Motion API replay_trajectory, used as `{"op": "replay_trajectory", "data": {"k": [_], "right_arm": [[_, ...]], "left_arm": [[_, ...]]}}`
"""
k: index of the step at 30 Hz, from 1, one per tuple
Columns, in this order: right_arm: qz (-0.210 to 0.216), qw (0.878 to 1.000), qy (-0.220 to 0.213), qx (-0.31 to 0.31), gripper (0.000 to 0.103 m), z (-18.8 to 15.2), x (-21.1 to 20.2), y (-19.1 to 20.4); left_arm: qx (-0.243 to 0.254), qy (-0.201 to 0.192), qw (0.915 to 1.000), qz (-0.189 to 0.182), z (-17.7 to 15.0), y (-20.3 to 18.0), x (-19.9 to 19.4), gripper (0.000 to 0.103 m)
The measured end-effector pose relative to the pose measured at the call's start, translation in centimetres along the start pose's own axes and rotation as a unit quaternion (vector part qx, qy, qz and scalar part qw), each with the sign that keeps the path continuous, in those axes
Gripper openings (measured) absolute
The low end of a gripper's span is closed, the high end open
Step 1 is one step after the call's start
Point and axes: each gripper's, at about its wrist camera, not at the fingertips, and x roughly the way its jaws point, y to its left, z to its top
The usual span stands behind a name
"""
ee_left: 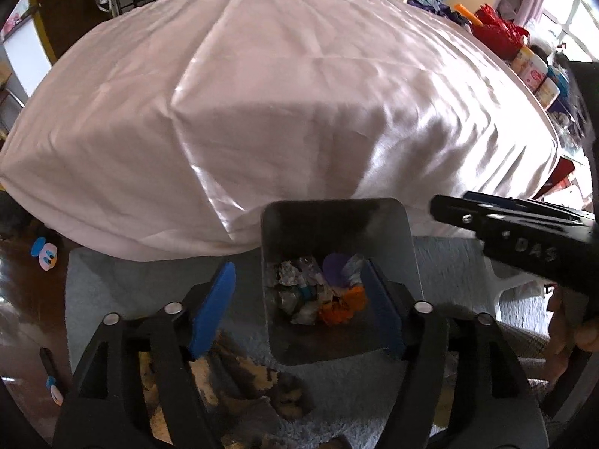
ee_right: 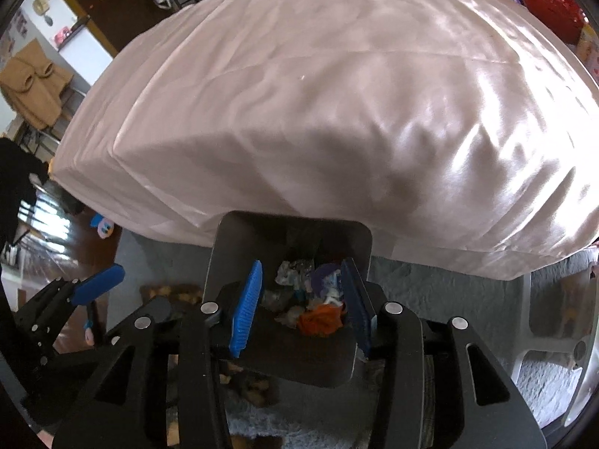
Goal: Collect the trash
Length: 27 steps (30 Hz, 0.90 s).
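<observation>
A dark grey square bin (ee_left: 337, 207) (ee_right: 292, 222) stands on the rug at the foot of the bed. Inside lie crumpled trash pieces: an orange one (ee_left: 342, 305) (ee_right: 322, 320), a purple one (ee_left: 335, 267) (ee_right: 321, 277) and white paper (ee_left: 288, 273). My left gripper (ee_left: 299, 307) is open, its left finger outside the bin's left wall and its right finger over the bin. My right gripper (ee_right: 301, 305) hangs open over the bin mouth, with nothing pressed between its blue pads (ee_right: 247, 307). The right gripper (ee_left: 505, 224) also shows at the right edge of the left wrist view.
A bed under a pale pink sheet (ee_left: 299, 93) (ee_right: 337, 112) fills the space behind the bin. The grey-blue fuzzy rug (ee_left: 131, 288) carries a brown patterned thing (ee_left: 243, 374). A cartoon duck slipper (ee_left: 45, 254) lies on the dark wood floor. Red bags and jars (ee_left: 498, 30) crowd the right.
</observation>
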Motion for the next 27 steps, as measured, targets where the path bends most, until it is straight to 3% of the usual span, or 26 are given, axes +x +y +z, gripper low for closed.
{"op": "replay_trajectory", "data": {"k": [3, 5, 9, 12, 17, 21, 24, 27], "right_arm": [[-0.002, 0.999, -0.050, 0.020, 0.093, 0.0, -2.6, -0.9], [-0.001, 0.996, -0.088, 0.028, 0.099, -0.3, -5.0, -1.4], [-0.033, 0.988, -0.147, 0.019, 0.100, -1.1, -8.8, -1.7], [-0.062, 0.977, -0.203, -0.001, 0.100, -1.8, -11.5, -2.2], [-0.104, 0.942, -0.319, -0.009, 0.100, -3.2, -16.5, -2.7], [-0.143, 0.908, -0.395, -0.008, 0.100, -4.9, -19.6, -2.7], [-0.152, 0.894, -0.421, 0.000, 0.100, -6.0, -20.9, -3.3], [-0.159, 0.884, -0.439, 0.002, 0.100, -6.6, -21.7, -3.9]], "left_arm": [[-0.005, -0.031, 0.9993, 0.021, 0.4, 0.9, -1.7, 0.084], [-0.008, -0.061, 0.9972, 0.042, 0.6, 1.4, -3.3, 0.094], [-0.013, -0.129, 0.9886, 0.076, 0.9, 2.2, -7.0, 0.095], [-0.010, -0.191, 0.9780, 0.083, 1.1, 2.0, -10.1, 0.095], [-0.013, -0.292, 0.9515, 0.096, 0.6, 1.2, -14.8, 0.095], [-0.014, -0.333, 0.9382, 0.093, 0.3, 0.7, -16.8, 0.095], [-0.008, -0.356, 0.9287, 0.104, 0.0, 0.4, -17.7, 0.095], [0.002, -0.364, 0.9249, 0.111, -0.2, -0.1, -17.9, 0.095]]}}
